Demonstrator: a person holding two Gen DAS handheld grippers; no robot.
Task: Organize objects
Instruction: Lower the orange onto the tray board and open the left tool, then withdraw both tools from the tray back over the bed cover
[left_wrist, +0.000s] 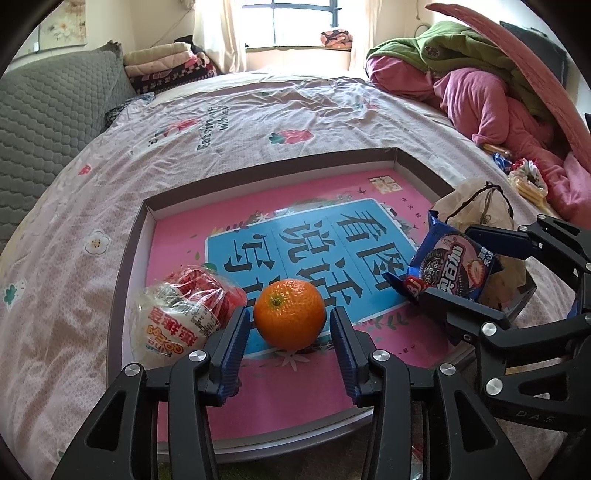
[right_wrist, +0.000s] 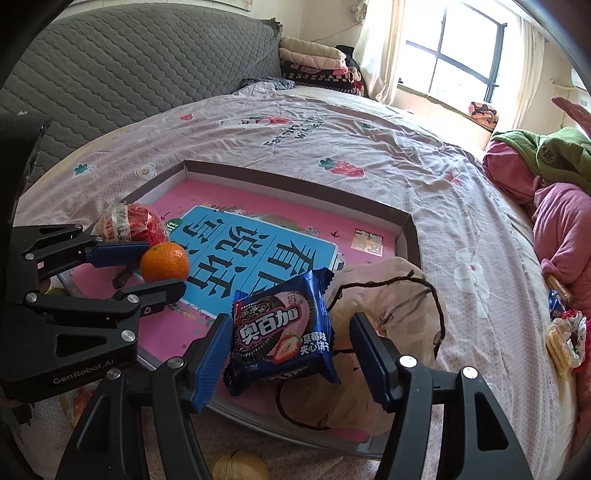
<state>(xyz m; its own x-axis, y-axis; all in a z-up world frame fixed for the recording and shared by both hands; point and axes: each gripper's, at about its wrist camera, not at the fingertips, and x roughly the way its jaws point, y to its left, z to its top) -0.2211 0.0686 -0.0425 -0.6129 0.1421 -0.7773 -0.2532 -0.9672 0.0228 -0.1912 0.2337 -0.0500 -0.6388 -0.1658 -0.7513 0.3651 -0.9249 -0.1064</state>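
At the lower centre of the left wrist view we see a round, glossy orange (left_wrist: 289, 314) with a green stem dimple, resting in the shallow box lid (left_wrist: 125, 266) between our left gripper (left_wrist: 290, 332) pads, the jaws standing apart with small gaps on both sides. To its left lies a red-and-clear wrapped snack (left_wrist: 181, 310), also in the lid. In the right wrist view, lower centre, our right gripper (right_wrist: 290, 349) is spread wide around a blue biscuit packet (right_wrist: 282, 332), the left pad at its edge, the right pad clear
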